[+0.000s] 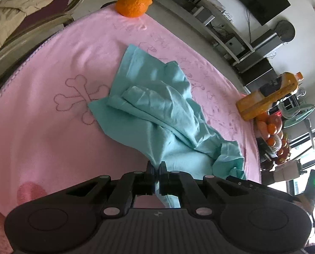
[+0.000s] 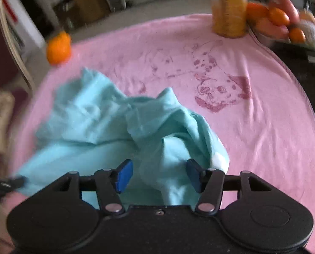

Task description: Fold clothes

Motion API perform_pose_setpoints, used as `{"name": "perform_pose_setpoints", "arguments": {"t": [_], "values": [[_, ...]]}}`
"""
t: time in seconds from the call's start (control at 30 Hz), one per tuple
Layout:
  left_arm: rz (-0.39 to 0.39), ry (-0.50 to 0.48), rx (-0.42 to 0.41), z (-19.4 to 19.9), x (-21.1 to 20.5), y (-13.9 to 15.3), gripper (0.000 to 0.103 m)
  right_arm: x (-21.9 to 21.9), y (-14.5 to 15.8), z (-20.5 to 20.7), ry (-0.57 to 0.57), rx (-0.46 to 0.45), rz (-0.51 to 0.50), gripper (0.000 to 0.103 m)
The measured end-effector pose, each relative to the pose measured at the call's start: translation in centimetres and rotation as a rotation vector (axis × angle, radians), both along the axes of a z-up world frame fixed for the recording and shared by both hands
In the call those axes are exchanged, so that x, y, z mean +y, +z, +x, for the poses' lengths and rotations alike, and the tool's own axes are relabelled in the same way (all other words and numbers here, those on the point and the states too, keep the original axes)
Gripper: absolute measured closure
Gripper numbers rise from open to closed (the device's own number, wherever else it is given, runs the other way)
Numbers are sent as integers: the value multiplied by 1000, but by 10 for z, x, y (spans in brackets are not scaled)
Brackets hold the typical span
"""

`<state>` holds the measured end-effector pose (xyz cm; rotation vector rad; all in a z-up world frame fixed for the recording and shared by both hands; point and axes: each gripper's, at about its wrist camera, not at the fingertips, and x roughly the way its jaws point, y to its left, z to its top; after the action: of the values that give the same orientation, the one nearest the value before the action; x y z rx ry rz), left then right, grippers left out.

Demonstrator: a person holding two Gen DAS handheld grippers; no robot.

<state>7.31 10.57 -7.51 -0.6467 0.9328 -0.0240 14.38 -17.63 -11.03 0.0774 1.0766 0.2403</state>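
One teal garment (image 1: 157, 105) lies crumpled on the pink blanket (image 1: 51, 127), near the middle of the table and a little toward the near edge. The folding itself is, I judge, not yet begun: the work in hand is to take hold of the cloth and spread it flat.

The left gripper (image 1: 156, 166) has its jaws pressed together on a fold of the teal cloth, which rises in a small peak between them. In the right wrist view the right gripper (image 2: 159, 174) has its jaws wide apart, with blue pads (image 2: 124, 174), just above a heap of the same cloth and gripping nothing. This view is blurred, so the exact contact is not certain.

The next move, in my opinion, calls for the right gripper to close on a second edge or corner, well apart from the left hold, so that both can pull the garment open.

The garment looks thin, soft and matte, with many loose creases and one flat pointed flap toward 11 o'clock in the left view. The blanket is fleecy, with a bone outline and a spotted dog printed in darker pink. A bumpy orange (image 1: 134, 3) sits at 12 o'clock, and an orange juice bottle (image 1: 267, 97) at 3 o'clock at the blanket edge.
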Motion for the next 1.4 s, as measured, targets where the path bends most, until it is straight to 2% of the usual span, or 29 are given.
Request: {"name": "perform_pose_setpoints", "arguments": {"t": [0.03, 0.07, 0.1, 0.27, 0.4, 0.47, 0.53, 0.6, 0.63, 0.7, 0.8, 0.9, 1.03, 1.17, 1.23, 1.27, 1.33, 1.4], "values": [[8, 3, 0, -1, 1, 1, 102, 5, -4, 3, -7, -2, -65, 53], [16, 6, 0, -2, 2, 1, 102, 4, -6, 6, -26, -7, -108, 83], [23, 10, 1, -3, 4, 1, 102, -4, -5, 8, -58, -15, -109, 98], [50, 14, 11, -5, 4, -4, 102, -102, 26, -3, -336, -76, 137, 98], [68, -2, 35, -7, -2, -13, 102, -178, 8, -21, -504, -16, 304, 97], [82, -10, 49, -8, -5, -17, 102, -198, -10, -33, -539, 26, 370, 91], [87, -14, 58, -9, -7, -21, 102, -207, -24, -46, -557, 70, 426, 85], [86, -14, 63, -9, -7, -23, 101, -212, -34, -62, -580, 104, 494, 68], [85, -15, 62, -9, -7, -23, 101, -213, -38, -70, -590, 122, 528, 65], [84, -17, 58, -9, -7, -24, 101, -214, -46, -84, -606, 156, 596, 63], [75, -17, 57, -9, -7, -27, 101, -202, -53, -99, -572, 188, 651, 63], [58, -13, 59, -10, -6, -31, 97, -192, -57, -104, -580, 153, 664, 63], [31, -14, 59, -7, -6, -39, 87, -190, -66, -98, -631, 64, 689, 64], [6, -15, 73, -3, -7, -48, 89, -183, -73, -96, -606, 39, 735, 66], [-1, -19, 89, -2, -8, -52, 102, -182, -74, -95, -617, 53, 711, 85], [4, -18, 94, 0, -9, -49, 102, -181, -75, -94, -626, 70, 693, 101], [9, -20, 85, 3, -8, -39, 102, -180, -73, -92, -642, 91, 674, 101], [-5, -26, 54, 11, -6, -15, 102, -177, -60, -85, -647, 104, 668, 101]]}}
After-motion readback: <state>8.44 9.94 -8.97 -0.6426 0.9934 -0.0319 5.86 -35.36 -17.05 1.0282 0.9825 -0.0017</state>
